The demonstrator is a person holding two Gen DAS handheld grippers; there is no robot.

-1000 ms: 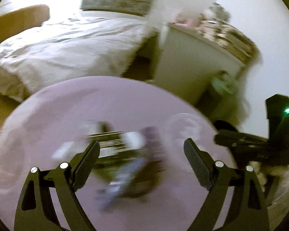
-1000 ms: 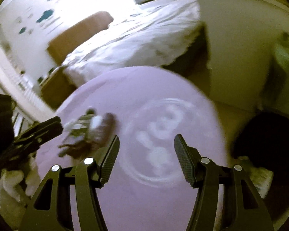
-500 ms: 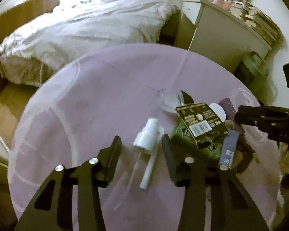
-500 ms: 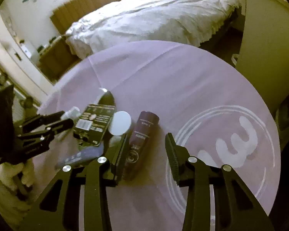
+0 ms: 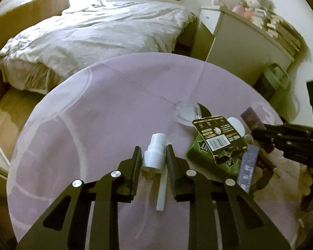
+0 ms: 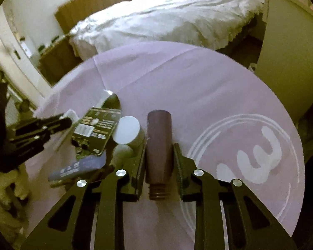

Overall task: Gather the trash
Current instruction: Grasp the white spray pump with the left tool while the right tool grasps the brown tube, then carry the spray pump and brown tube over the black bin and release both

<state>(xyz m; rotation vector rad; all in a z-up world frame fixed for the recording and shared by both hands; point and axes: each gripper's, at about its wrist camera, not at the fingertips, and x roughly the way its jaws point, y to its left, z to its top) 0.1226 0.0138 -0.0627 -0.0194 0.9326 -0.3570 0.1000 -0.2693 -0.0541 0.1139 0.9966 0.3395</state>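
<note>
Left wrist: white plastic spray pump (image 5: 155, 152), smooth, cylindrical, round lilac rug (image 5: 94, 108).

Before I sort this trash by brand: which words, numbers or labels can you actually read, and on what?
None reads for certain.
Black card package: barcode and gold print, too small.
Green packet: pale lettering, blurred and partly covered.
Blue-grey packet: white print, too small.
Purple bottle: no label showing.
Lilac tablecloth: a white mark like "w", uncertain.
</note>
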